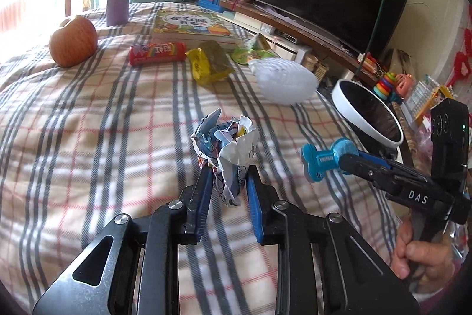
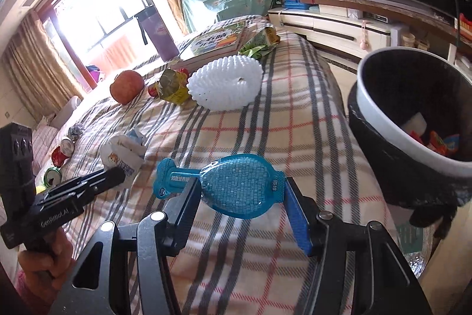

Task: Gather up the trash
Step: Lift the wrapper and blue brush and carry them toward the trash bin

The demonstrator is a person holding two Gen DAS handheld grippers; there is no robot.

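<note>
The right gripper [image 2: 242, 191] pinches a blue fish-shaped plastic package [image 2: 236, 189] between its two blue pads, the package's long axis lying crosswise to the fingers, its tail sticking out past the left pad. The left gripper [image 1: 228, 182] is closed on a crumpled printed paper wrapper [image 1: 225, 143], which stands up out of its fingers above the plaid bedspread [image 1: 103, 138].

The relation that matters is bin to load. The black-lined trash bin [image 2: 413, 123] with its white rim stands on the floor just off the bed's right edge, its mouth open and some trash already at the bottom. It lies ahead and to the right of the right gripper, so the right hand is clearly nearer; the left must cross more of the bed, and past the right tool, to reach it. By my judgement the blue package should go first, carried out over the edge and over the rim before the pads part.

The bed between the right gripper and that edge is bare. Further up, near the far edge, lie a white foam fruit net [image 2: 225, 84], a yellow-green snack wrapper [image 2: 172, 86], a green wrapper [image 2: 259, 45], a red candy tube [image 1: 157, 52], an apple [image 1: 73, 41] and a children's book [image 1: 191, 25], all well clear of the path.
</note>
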